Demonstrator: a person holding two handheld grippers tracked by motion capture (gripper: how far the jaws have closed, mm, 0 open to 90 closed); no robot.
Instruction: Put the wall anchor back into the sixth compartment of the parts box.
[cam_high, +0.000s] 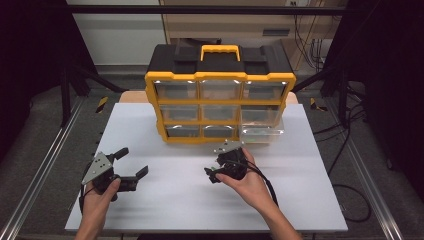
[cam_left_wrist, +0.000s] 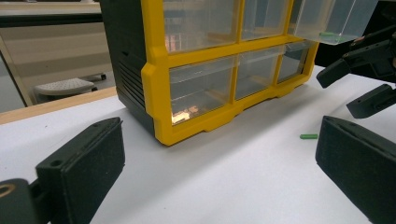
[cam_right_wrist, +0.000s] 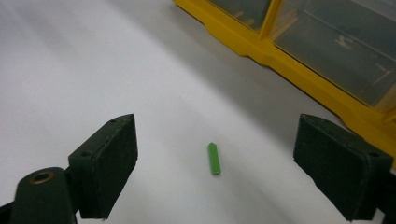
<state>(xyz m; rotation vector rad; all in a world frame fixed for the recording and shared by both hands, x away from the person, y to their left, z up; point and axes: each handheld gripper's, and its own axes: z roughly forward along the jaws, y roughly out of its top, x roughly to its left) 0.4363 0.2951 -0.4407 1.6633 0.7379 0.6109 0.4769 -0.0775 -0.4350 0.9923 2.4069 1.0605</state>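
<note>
Low in the centre of the right gripper view, a green plug (cam_right_wrist: 214, 158) lies untouched on the white table (cam_right_wrist: 93, 70), framed by the spread jaws of the right gripper (cam_right_wrist: 224, 172). Gripping remains, and probably placing into the pulled-out drawer (cam_high: 262, 131).

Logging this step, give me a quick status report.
Both grippers open, left idle, right over green peg. Peg flat on table, untouched. One drawer pulled out. Nothing in the way.
</note>
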